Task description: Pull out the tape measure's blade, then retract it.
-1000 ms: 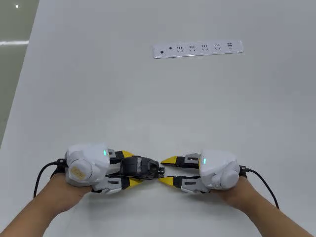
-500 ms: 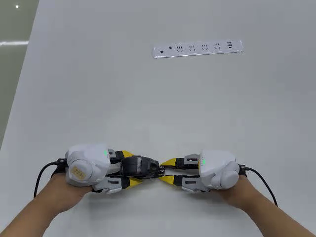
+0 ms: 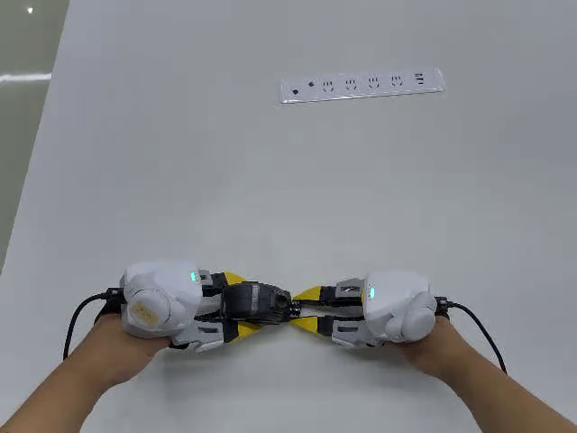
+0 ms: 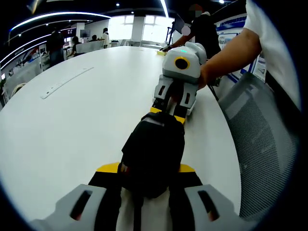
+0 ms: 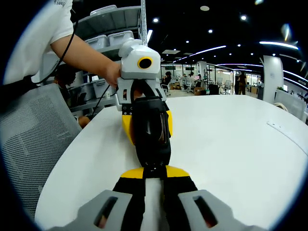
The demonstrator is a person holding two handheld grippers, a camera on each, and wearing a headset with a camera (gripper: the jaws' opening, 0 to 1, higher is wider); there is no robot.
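- The left gripper [image 3: 241, 306] sits in the lower left of the head view, held in a hand [image 3: 117, 347]. Its jaws are clamped on the black tape measure [image 3: 257, 303], one yellow tip on each side of the case.
- In the left gripper view the tape measure [image 4: 154, 154] fills the lower centre between the left gripper's [image 4: 147, 168] own jaws. Its nose points up the frame.
- The right gripper [image 3: 305, 309] sits in the lower right of the head view and faces the left one, tip to tip.
- Its jaws are drawn almost together on the blade tip [image 3: 295, 311] at the case's mouth. No length of blade shows between case and tip.
- In the right gripper view the right gripper's [image 5: 155, 172] yellow tips meet around the blade tip [image 5: 154, 166] at lower centre. The tape measure [image 5: 151, 125] stands just above them, with the left gripper [image 5: 148, 126] gripping it from behind.
- In the left gripper view the right gripper [image 4: 169, 111] is at upper centre, touching the case's nose.
- Both grippers are low over the white table [image 3: 270, 180], near the frame's bottom edge.
- A power strip [image 3: 362, 86] lies at upper centre right of the head view, well apart from the grippers.
- A mesh chair [image 4: 260, 134] shows at the right of the left gripper view.
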